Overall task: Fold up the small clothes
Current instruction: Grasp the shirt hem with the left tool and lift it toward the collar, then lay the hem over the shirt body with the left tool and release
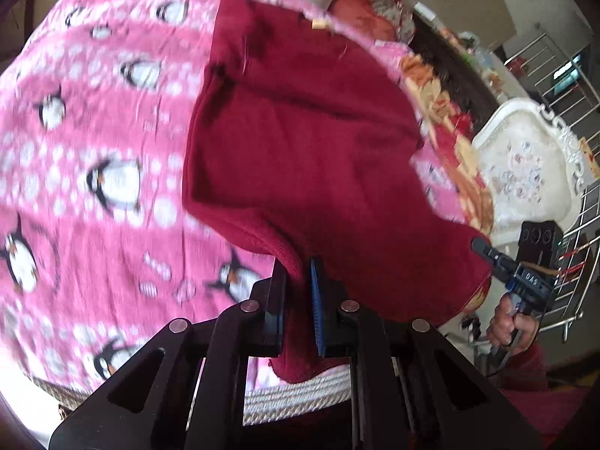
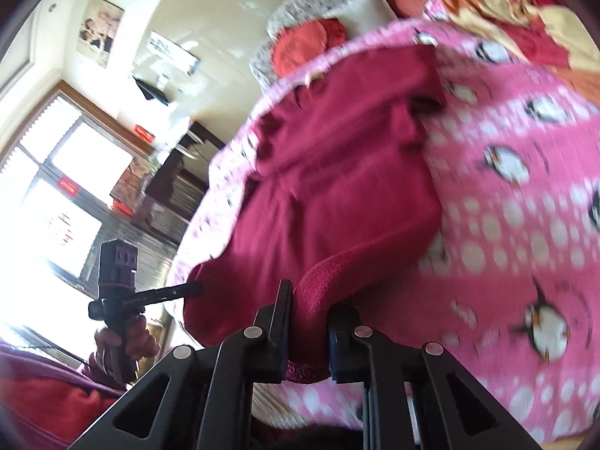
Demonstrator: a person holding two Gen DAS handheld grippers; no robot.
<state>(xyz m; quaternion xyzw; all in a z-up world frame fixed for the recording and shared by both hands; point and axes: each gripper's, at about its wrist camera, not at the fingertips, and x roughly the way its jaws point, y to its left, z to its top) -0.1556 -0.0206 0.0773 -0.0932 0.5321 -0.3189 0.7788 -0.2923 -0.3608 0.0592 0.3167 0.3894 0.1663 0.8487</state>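
Across the pink penguin blanket point(image 1: 93, 157) on the bed lies the dark red fleece garment point(image 1: 300, 142), its long axis running away from both cameras toward the red pillows point(image 2: 307, 45), near edge lifted. Both grippers grip that near edge at 2 corners: the left gripper point(image 1: 298, 318) with fingers closed on a fold, the right gripper point(image 2: 309, 341) likewise clamping bunched fleece, each held level in a hand.
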